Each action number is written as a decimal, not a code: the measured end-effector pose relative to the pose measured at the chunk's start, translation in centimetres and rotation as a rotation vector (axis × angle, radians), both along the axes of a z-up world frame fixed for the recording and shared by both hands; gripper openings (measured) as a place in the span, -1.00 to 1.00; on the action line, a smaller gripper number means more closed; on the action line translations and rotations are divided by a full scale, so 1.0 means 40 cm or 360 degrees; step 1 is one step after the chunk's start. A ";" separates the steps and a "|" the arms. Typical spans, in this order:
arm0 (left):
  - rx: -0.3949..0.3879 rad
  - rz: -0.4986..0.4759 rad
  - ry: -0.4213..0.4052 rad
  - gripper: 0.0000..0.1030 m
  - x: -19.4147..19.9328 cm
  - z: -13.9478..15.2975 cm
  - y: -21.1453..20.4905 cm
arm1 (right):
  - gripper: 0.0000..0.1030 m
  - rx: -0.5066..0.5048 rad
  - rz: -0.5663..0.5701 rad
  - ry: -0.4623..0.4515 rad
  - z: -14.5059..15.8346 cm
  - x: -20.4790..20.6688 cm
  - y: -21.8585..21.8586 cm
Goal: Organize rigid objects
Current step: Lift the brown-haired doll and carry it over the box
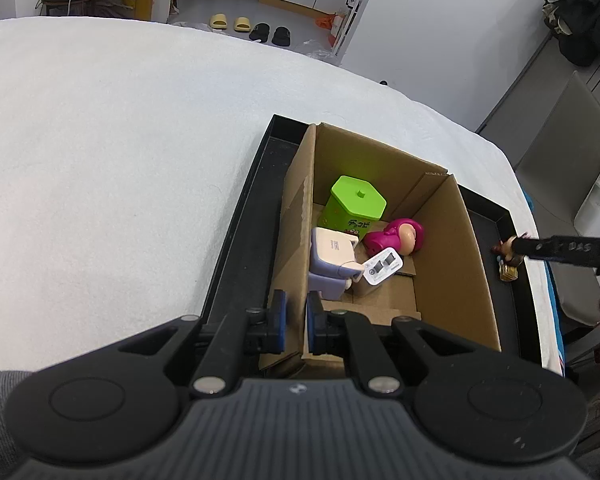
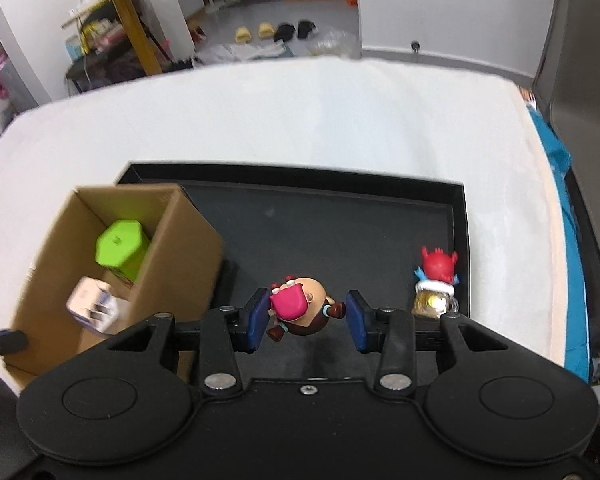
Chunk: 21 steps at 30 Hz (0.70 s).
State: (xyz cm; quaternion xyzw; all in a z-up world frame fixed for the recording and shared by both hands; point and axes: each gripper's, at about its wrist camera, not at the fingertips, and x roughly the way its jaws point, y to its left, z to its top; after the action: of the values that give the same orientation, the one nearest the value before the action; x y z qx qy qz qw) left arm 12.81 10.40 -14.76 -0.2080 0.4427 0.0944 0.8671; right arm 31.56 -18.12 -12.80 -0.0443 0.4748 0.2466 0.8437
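Observation:
A cardboard box (image 1: 452, 248) stands in a black tray (image 1: 240, 248). It holds a green hexagonal container (image 1: 356, 204), a magenta doll (image 1: 398, 236), a white-lilac charger (image 1: 332, 258) and a white tag (image 1: 383, 266). My left gripper (image 1: 296, 322) is shut on the box's left wall. My right gripper (image 2: 307, 318) is open around a small brown figure with a pink hat (image 2: 302, 310) on the tray (image 2: 340, 236); the left pad touches it, the right pad stands apart. A red horned figure (image 2: 438, 276) stands at the tray's right edge.
The tray lies on a white cloth-covered table (image 1: 120, 160). The box (image 2: 100, 264) fills the tray's left part in the right wrist view. A grey chair (image 1: 560, 168) and a blue cloth (image 2: 572, 248) lie beyond the table's right edge. My right gripper's finger (image 1: 560, 250) shows at the far right.

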 end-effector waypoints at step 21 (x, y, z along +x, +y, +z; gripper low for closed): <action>0.0031 -0.0011 0.0022 -0.83 0.005 0.001 -0.007 | -0.22 0.0214 0.0204 -0.0123 0.086 -0.056 0.100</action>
State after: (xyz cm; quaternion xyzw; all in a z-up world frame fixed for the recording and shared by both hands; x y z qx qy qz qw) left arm 13.01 10.11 -14.71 -0.1972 0.4486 0.0972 0.8663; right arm 29.32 -14.13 -9.35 -0.0275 0.4205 0.3296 0.8449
